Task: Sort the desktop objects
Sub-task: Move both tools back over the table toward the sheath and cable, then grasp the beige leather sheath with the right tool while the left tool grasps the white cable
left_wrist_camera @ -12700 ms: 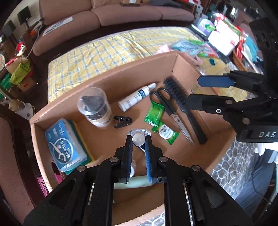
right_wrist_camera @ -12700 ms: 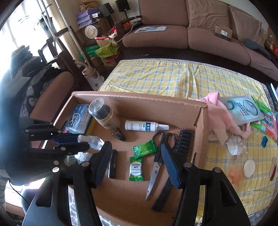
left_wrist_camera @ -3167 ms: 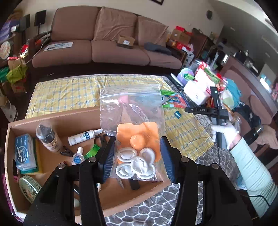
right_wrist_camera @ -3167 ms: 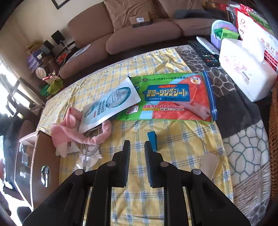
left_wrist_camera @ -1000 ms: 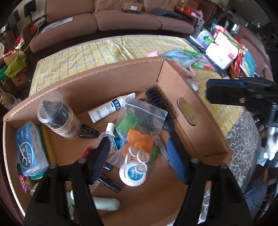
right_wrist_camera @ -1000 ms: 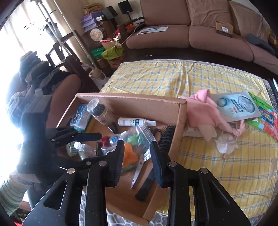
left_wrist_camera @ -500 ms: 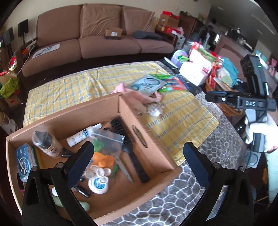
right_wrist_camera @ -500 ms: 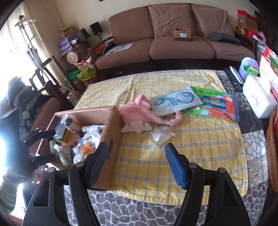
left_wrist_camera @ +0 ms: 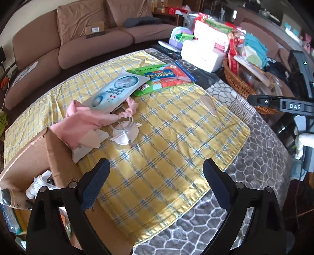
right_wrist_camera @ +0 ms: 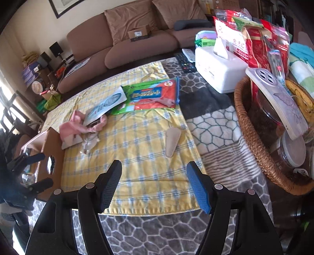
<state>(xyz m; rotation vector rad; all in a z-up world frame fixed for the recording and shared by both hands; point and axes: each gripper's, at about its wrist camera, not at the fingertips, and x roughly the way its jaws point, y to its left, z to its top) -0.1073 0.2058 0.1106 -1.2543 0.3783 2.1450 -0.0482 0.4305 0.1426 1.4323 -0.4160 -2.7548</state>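
1. This is a living room in a home
2. A big brown sofa (right_wrist_camera: 125,37) with soft cushions curves along the wall
3. A low table wears a yellow checked cloth (right_wrist_camera: 137,149)
4. A TV remote (right_wrist_camera: 184,62), a white tissue box (right_wrist_camera: 217,66) and a woven basket (right_wrist_camera: 255,145) full of snack bags sit nearby
5. A framed picture (right_wrist_camera: 64,5) hangs up high

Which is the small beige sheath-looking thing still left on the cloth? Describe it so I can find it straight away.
Start at the yellow checked cloth and go to its edge nearest the wicker basket. There, alone on bare cloth, lies a flat beige wedge-shaped sleeve, rounded at one end and tapering to a point. Unlike the pink cloth and the printed packets by the cardboard box, it is plain and touches nothing.
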